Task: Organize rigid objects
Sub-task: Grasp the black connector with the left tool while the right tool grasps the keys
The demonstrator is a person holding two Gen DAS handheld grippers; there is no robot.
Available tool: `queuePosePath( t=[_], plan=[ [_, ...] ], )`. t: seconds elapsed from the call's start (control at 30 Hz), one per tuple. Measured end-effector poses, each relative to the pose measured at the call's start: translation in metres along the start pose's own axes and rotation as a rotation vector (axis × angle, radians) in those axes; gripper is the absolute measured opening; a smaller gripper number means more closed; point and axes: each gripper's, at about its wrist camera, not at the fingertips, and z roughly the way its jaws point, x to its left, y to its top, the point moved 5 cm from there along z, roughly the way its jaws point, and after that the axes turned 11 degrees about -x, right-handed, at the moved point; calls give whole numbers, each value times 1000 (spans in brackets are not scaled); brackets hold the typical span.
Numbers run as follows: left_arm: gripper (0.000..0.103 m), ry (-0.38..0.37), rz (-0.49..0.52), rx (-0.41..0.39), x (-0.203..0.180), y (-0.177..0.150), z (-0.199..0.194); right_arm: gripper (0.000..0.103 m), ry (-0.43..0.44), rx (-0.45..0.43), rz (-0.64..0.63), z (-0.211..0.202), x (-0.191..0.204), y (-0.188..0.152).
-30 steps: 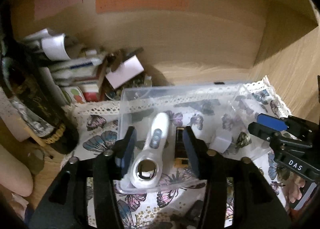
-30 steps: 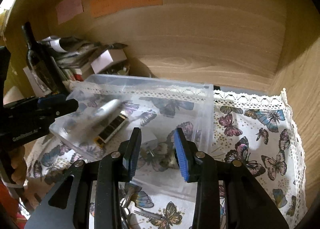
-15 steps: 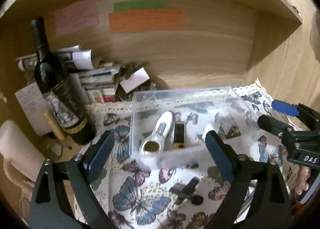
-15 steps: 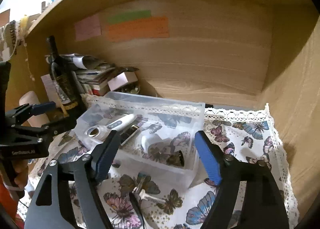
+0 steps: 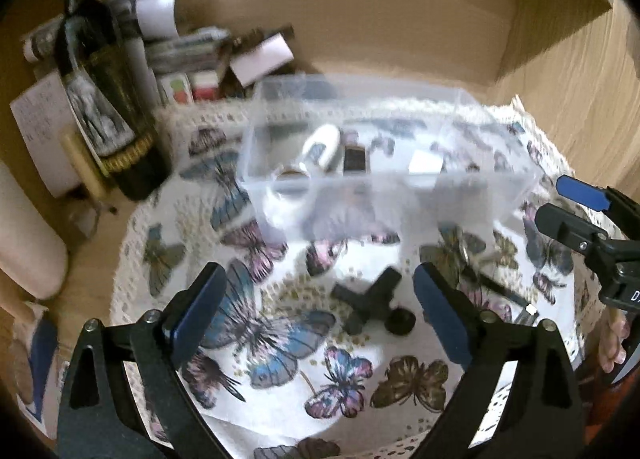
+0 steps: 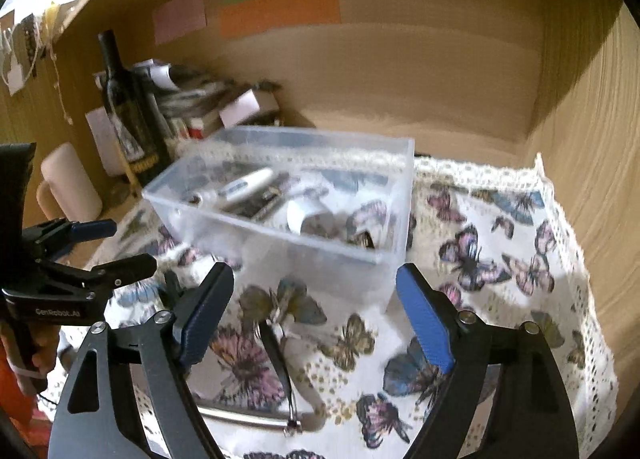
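While both grippers hang above the white butterfly-print cloth with a lace edge (image 5: 280, 343), neither holds anything. The left gripper (image 5: 316, 313) has its blue-padded jaws spread wide, having just been opening, and between them on the cloth lies a small black T-shaped plastic part (image 5: 372, 301), untouched. The right gripper (image 6: 316, 313) also stands wide apart, its jaws having just opened further, with only cloth and a thin dark-handled metal tool (image 6: 276, 351) below. The clear rectangular plastic box (image 6: 320, 255) sits on the cloth just beyond both grippers, inside a wooden alcove. In it lie a white handheld device with a round lens end (image 5: 316, 155), a flat black and gold bar (image 5: 355, 158) beside it, and a small white block (image 5: 425, 163). A dark wine bottle (image 5: 100, 99) stands to the box's left, in front of stacked papers.
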Motion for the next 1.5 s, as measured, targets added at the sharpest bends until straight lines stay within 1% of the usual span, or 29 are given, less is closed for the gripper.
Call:
queuePosePath(
  t=[0.13,0.27,0.37,0.57,0.67,0.73,0.77,0.83,0.87,0.93,1.0,1.1,1.33,1.43,1.5],
  plan=[
    [96,-26,0,63,-5,-12,11,82,4,39,6,5,-2,-12],
    [96,-83,17,154,-14,-27,27,82,14,76,8,12,-1,-21],
    [96,-103,43,185,-21,-34,34,82,24,105,7,18,0,-27],
    [96,-131,100,157,-31,-34,36,82,68,175,-13,31,10,-40],
    [90,-135,150,142,-38,-35,35,81,78,197,-25,37,14,-42],
    [88,-126,188,141,-40,-37,36,81,98,215,-34,42,17,-43],
    [84,-120,200,136,-41,-38,37,81,108,222,-34,43,18,-43],
    [82,-123,200,129,-41,-38,37,78,119,242,-42,47,20,-44],
    [76,-125,196,122,-40,-36,37,76,104,254,-56,50,19,-45],
    [69,-123,182,113,-38,-35,37,76,85,263,-66,52,17,-46],
    [60,-128,163,106,-34,-34,37,76,76,275,-56,53,13,-47],
    [59,-159,139,95,-33,-33,35,76,60,281,-35,53,7,-48],
    [59,-181,101,70,-31,-30,31,79,33,276,-42,59,14,-50],
    [59,-189,83,69,-28,-29,31,74,13,269,-83,61,19,-52],
    [59,-192,76,65,-27,-29,30,67,10,260,-88,61,20,-51]
  ],
)
